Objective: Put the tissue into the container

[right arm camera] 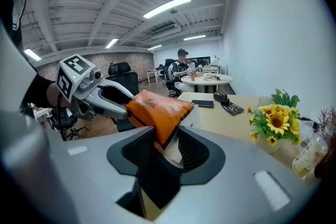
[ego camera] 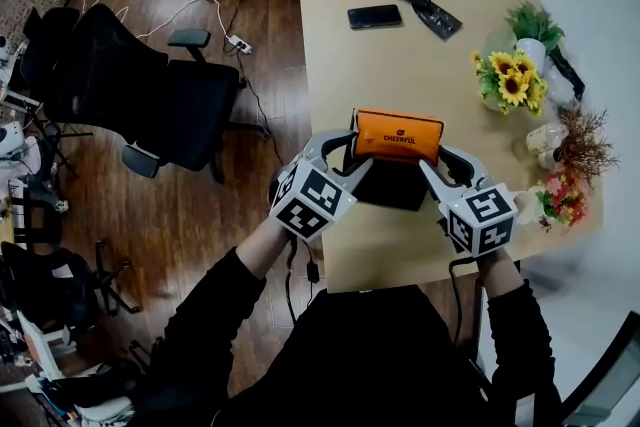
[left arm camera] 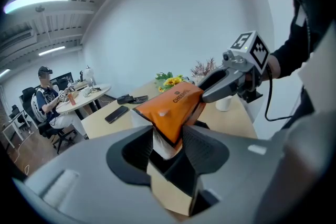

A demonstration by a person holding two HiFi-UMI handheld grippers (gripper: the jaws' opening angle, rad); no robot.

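Note:
An orange tissue pack point(ego camera: 398, 135) marked CHEERFUL hangs level between my two grippers, just above a black container point(ego camera: 388, 187) near the front edge of the table. My left gripper point(ego camera: 352, 147) is shut on the pack's left end. My right gripper point(ego camera: 440, 160) is shut on its right end. In the left gripper view the pack point(left arm camera: 173, 105) runs from my jaws point(left arm camera: 170, 141) toward the right gripper point(left arm camera: 231, 78). In the right gripper view the pack point(right arm camera: 157, 110) sits pinched in the jaws point(right arm camera: 167, 147), with the container's dark inside point(right arm camera: 157, 181) below.
On the tan table point(ego camera: 330, 65) lie a phone point(ego camera: 374, 16) and a black pouch point(ego camera: 427, 8) at the far side. Sunflowers point(ego camera: 510, 80) and other small flower pots point(ego camera: 565, 175) line the right edge. A black office chair point(ego camera: 130, 85) stands left of the table.

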